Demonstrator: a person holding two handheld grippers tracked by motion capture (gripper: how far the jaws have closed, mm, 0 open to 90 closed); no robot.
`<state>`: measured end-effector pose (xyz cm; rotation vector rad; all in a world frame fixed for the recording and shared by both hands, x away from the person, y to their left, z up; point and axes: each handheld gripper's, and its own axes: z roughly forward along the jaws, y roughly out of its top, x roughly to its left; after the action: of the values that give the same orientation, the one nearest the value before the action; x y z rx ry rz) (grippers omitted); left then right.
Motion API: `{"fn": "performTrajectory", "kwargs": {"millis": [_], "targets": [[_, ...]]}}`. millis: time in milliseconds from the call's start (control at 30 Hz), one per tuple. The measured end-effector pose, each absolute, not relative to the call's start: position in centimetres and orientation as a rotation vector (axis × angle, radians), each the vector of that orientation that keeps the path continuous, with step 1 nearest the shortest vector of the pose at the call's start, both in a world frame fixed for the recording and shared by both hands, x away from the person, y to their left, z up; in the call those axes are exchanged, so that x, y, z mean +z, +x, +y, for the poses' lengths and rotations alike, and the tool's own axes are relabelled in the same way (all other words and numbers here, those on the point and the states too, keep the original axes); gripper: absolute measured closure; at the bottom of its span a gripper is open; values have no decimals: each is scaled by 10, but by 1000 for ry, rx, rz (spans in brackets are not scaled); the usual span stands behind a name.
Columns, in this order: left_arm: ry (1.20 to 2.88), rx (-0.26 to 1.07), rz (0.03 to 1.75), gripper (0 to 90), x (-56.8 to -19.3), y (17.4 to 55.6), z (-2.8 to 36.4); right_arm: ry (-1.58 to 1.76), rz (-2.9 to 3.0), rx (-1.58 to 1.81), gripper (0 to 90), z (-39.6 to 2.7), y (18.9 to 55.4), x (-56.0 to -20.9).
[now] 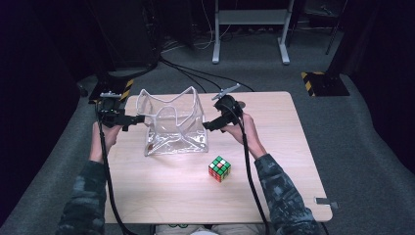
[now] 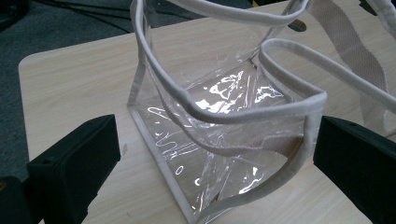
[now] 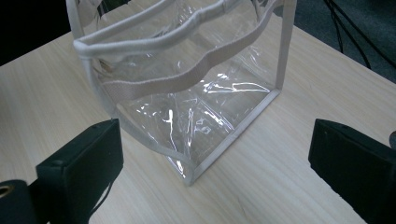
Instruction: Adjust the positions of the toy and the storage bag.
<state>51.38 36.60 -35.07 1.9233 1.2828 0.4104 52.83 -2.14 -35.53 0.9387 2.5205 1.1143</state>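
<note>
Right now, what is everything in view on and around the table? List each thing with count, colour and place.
Clear bag: one, see-through plastic with pale trim and handles, standing open on the far left half of the table.
Puzzle cube: one, multicoloured, on the table nearer the person than the bag, apart from it.
Table: one, light wood, centre of the high view.
Stand legs: one pair, grey, on the floor beyond the table.
Striped blocks: two, black with yellow stripes, on the floor at the far corners.
Left gripper: one, black, open, at the bag's left side.
Right gripper: one, black, open, at the bag's right side.
Sleeves: two, dark patterned.
</note>
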Motion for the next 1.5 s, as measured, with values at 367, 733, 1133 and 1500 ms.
{"fn": "performTrajectory", "kwargs": {"millis": [367,733,1133,1500], "targets": [[1910,396,1310,6,-348,537,364,945,2532,1126,33,-1,544,-341],[1922,379,1335,7,-354,553,364,932,2537,1147,37,23,563,-334],[1888,311,1399,127,-370,562,365,1013,2567,1111,77,41,582,-350],[1945,306,1410,525,-378,561,358,1105,2605,1106,338,43,589,-369]]}}
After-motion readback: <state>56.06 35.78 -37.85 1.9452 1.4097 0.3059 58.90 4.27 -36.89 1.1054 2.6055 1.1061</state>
